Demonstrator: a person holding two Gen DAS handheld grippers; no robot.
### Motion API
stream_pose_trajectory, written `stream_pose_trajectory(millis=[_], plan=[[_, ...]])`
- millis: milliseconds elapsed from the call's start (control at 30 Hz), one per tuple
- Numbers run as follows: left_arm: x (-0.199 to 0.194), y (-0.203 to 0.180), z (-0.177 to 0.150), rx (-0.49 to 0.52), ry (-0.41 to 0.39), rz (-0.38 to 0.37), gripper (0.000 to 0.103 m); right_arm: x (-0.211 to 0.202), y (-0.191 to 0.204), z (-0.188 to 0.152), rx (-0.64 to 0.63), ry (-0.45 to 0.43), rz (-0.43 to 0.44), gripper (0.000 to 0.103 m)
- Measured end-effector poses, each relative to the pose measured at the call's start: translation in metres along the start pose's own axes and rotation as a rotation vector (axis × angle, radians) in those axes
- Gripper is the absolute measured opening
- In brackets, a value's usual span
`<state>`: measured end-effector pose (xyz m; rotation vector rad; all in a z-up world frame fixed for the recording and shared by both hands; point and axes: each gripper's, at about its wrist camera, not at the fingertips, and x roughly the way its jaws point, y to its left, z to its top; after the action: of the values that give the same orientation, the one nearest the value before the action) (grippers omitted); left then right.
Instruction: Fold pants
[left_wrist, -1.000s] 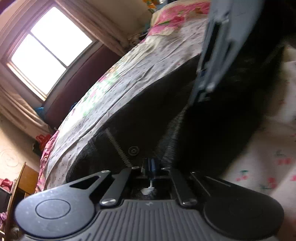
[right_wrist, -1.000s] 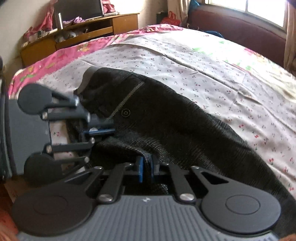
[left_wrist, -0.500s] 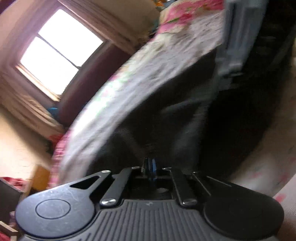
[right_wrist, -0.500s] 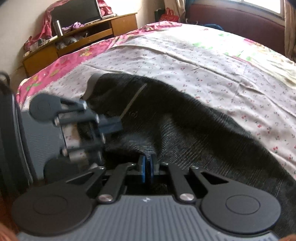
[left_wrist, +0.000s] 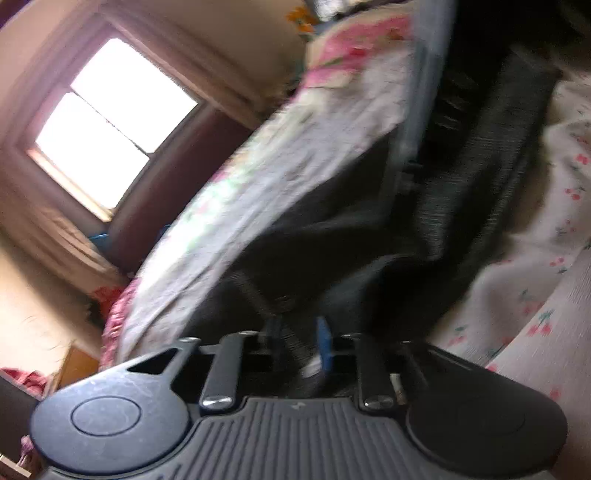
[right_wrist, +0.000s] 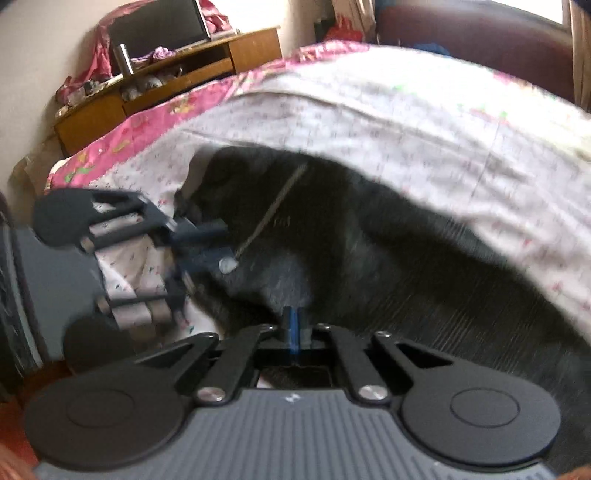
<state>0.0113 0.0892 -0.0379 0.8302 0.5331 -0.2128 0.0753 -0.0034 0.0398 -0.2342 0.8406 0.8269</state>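
Right gripper (right_wrist: 293, 325) at 6 o'clock, jaws pinched on the dark pants (right_wrist: 388, 251); left gripper (left_wrist: 299, 332) has opened around the waistband. Pants lie across the floral bedsheet (right_wrist: 369, 110). Best keep both waist corners level, 1 smooth sweep.

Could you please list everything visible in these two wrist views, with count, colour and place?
pants: one pair, dark grey to black, spread across the bed.
bedsheet: one, white with small floral print and a pink border, covering the bed.
window: one, bright, on the far wall in the left wrist view.
wooden cabinet: one, brown, against the wall beyond the bed, cluttered on top.
screen: one, dark, standing on the cabinet.
left gripper: one, black with blue pads, jaws apart around pants fabric.
right gripper: one, black with blue pads, shut on the pants.
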Motion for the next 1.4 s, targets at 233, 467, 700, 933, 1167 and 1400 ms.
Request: stream_pose_trajectory(millis=[233,467,700,933,1167,1400], plan=[[0.008,0.0,0.001,0.008,0.016,-0.023,0.042,0.023,0.03,-0.013,-0.241,0.066,-0.023,0.044],[-0.014,0.006,-0.008,0.012,-0.001,-0.048,0.042,0.035,0.027,-0.017,-0.233,0.05,-0.039,0.039],[-0.006,0.0,0.006,-0.023,0.009,-0.104,0.044,0.03,0.005,-0.01,-0.168,0.055,-0.067,0.04],[-0.014,-0.002,0.007,0.009,0.012,-0.182,0.049,0.046,0.024,-0.015,-0.292,0.056,-0.107,0.038],[0.007,-0.005,0.012,-0.034,0.036,-0.079,0.051,0.038,0.0,0.006,-0.06,0.063,-0.006,0.005],[-0.004,0.003,-0.003,0.02,0.089,-0.049,0.028,0.026,0.014,0.006,-0.062,0.086,0.075,0.006]])
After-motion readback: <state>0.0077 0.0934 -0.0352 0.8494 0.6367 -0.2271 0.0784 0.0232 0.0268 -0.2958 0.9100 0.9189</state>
